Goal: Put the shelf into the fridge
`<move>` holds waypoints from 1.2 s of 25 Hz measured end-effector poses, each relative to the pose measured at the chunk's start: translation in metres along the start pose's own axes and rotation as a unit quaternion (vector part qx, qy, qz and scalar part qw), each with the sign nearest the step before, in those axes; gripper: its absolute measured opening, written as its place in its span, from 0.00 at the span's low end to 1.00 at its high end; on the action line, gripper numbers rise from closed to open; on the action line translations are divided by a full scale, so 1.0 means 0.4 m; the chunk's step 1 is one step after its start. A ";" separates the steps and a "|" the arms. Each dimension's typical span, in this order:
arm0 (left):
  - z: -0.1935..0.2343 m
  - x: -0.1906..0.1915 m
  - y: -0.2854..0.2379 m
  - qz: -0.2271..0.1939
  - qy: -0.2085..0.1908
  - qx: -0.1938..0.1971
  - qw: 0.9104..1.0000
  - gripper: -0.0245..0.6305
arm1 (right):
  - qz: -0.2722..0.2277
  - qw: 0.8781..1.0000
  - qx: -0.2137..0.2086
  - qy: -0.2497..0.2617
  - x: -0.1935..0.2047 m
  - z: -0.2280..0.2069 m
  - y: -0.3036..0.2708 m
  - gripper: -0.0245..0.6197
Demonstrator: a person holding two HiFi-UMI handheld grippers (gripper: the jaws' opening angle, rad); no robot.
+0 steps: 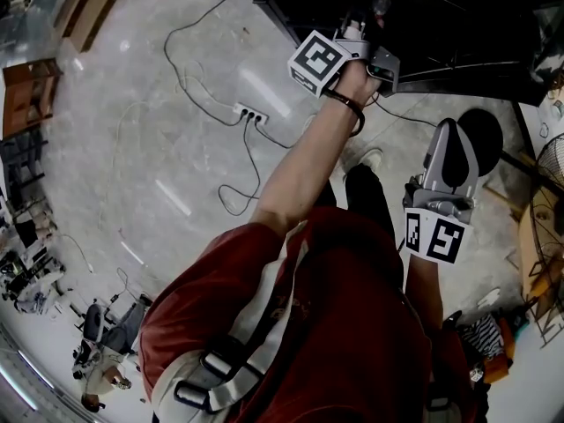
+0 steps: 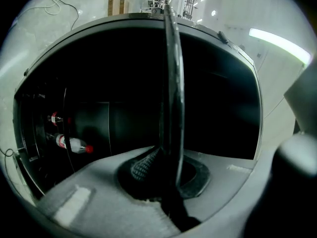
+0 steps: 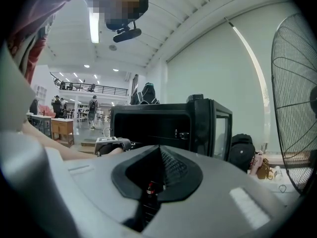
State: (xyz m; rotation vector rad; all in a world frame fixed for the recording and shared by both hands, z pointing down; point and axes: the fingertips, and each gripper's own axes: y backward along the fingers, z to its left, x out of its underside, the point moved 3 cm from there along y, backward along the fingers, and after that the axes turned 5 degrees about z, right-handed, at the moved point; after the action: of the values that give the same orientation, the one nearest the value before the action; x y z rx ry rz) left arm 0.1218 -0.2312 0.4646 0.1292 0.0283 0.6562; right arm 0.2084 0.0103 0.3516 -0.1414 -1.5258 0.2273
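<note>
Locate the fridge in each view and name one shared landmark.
Head view: fridge top right, behind the left gripper.
Left gripper view: its open interior fills the frame.
Right gripper view: black box at centre.
Shared landmark: left gripper, holding the shelf at its opening.

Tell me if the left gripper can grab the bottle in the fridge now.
Probably not: the left gripper is shut on the shelf, so its jaws are taken, though the fridge stands open toward the bottle.
</note>
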 end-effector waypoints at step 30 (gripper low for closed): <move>0.014 -0.014 -0.067 0.001 -0.035 -0.011 0.999 0.30 | -0.003 1.000 -0.002 0.000 -0.007 0.014 -0.007 0.04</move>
State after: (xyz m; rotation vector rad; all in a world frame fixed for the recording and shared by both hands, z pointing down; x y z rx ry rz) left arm 0.1337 -0.2563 0.4666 0.1311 -0.0469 0.6526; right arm 0.2029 0.0068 0.3498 -0.1404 -1.5262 0.2185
